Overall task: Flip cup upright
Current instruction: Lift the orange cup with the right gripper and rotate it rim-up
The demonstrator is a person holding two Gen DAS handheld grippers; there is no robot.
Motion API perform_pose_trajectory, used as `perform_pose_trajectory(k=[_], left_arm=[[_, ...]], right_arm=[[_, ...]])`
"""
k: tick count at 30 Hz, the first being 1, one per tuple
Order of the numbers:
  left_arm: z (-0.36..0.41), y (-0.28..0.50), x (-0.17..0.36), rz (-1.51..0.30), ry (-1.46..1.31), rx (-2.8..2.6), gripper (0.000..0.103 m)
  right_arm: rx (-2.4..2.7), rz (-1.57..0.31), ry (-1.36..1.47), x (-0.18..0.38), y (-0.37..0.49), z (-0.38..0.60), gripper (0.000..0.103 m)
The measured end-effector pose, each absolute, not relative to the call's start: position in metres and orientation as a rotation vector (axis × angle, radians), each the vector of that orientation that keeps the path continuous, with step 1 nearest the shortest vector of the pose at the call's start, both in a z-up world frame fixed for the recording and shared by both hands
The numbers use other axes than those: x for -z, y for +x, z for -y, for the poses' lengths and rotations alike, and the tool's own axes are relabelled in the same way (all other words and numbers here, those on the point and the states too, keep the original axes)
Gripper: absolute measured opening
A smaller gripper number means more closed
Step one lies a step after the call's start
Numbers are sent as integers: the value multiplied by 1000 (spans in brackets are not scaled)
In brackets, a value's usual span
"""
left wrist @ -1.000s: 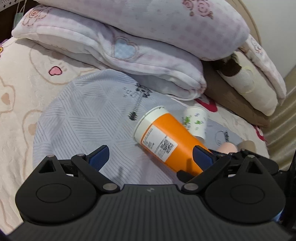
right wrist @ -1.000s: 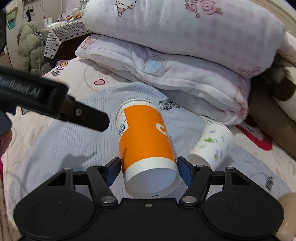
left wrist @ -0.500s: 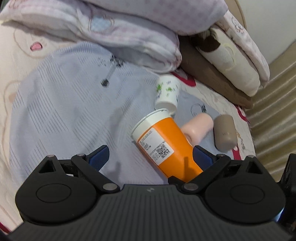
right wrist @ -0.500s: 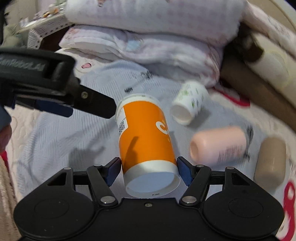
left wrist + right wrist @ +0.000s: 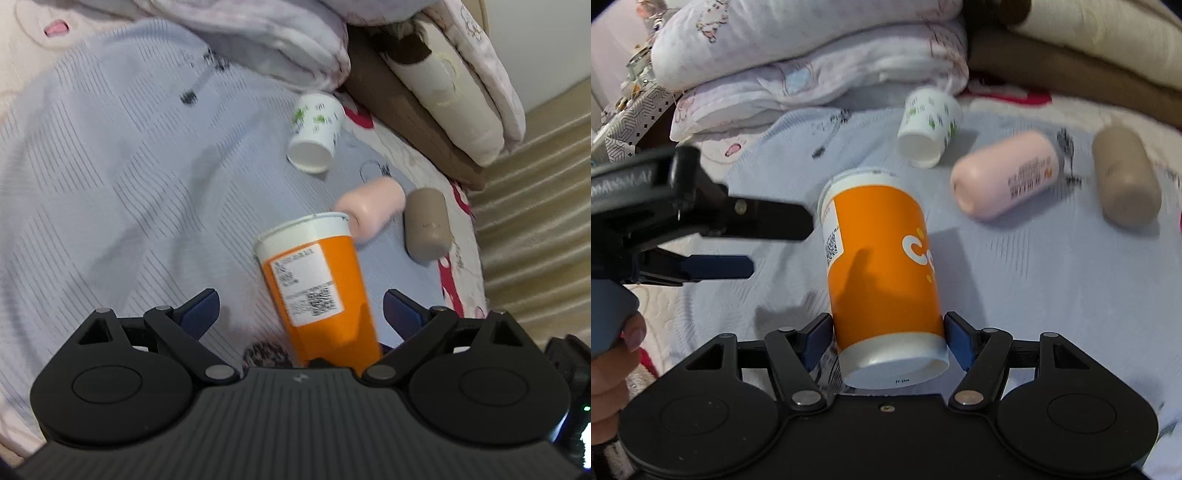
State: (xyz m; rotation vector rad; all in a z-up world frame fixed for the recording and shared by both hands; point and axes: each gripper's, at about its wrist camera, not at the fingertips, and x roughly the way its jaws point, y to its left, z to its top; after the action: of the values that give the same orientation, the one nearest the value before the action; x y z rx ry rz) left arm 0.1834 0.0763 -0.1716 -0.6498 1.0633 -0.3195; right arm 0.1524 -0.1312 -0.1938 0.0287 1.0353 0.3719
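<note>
An orange paper cup [image 5: 882,266] with white rims is held near its base between the blue pads of my right gripper [image 5: 888,341], which is shut on it. The cup is lifted off the grey cloth [image 5: 1015,288], its mouth pointing away from the camera. In the left wrist view the cup [image 5: 317,280] shows its barcode label and stands between the open fingers of my left gripper [image 5: 299,308], which does not touch it. The left gripper [image 5: 738,243] also shows at the left of the right wrist view.
A small white cup with green print [image 5: 931,122] lies on its side behind. A pink bottle [image 5: 1004,175] and a taupe bottle [image 5: 1124,177] lie to the right. Folded quilts and pillows [image 5: 812,55] are stacked at the back. The bed edge [image 5: 476,258] is on the right.
The right gripper has lifted the orange cup and tilted it further up. Both cameras have risen and pitched down, so the pink and taupe bottles came into view. The left gripper stayed open.
</note>
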Motion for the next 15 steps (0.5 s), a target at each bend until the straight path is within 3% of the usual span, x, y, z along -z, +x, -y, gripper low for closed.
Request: perform_pose_trajectory(k=[15], left_arm=[[-71,186,201,-1107,-688,379,60]], right_arm=[[-436,-1160,53,209,160,126,71]])
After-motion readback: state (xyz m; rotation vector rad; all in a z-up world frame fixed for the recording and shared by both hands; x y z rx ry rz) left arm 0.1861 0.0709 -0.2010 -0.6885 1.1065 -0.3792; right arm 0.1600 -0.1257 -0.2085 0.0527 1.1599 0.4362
